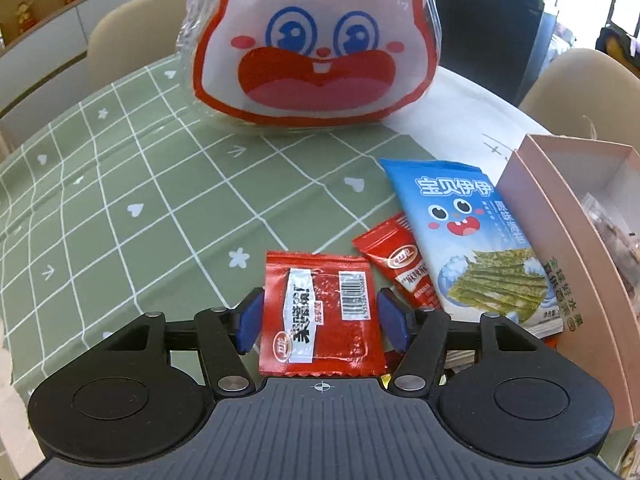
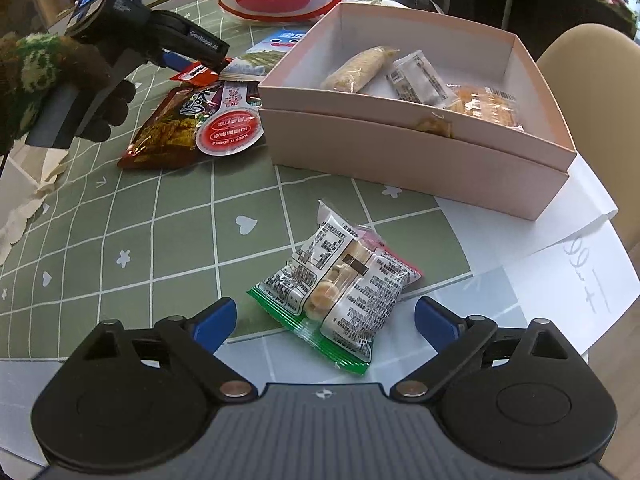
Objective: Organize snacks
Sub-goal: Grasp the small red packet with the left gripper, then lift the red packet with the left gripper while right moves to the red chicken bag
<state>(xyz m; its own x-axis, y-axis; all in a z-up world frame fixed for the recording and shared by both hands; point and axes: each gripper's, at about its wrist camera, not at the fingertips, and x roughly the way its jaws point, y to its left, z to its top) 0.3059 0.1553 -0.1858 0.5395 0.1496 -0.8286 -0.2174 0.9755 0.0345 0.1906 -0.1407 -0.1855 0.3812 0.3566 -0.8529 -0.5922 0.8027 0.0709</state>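
Partly done, judging by the layout: sitting already inside the pink box [image 2: 420, 136], right of centre in the right wrist view, several wrapped snacks. Still lying out on the green tablecloth [image 1: 120, 200]: red packet [image 1: 320, 312], blue seaweed bag [image 1: 472, 240], clear biscuit pack [image 2: 340, 280]. Standing wide around the red packet, not pressing, left gripper [image 1: 320, 316]. Flanking the biscuit pack at lower centre, spread apart and gripping nothing, right gripper [image 2: 324, 320].

Green grid tablecloth [image 1: 120, 200], beige chairs [image 1: 132, 28], white paper sheet [image 2: 560, 280].
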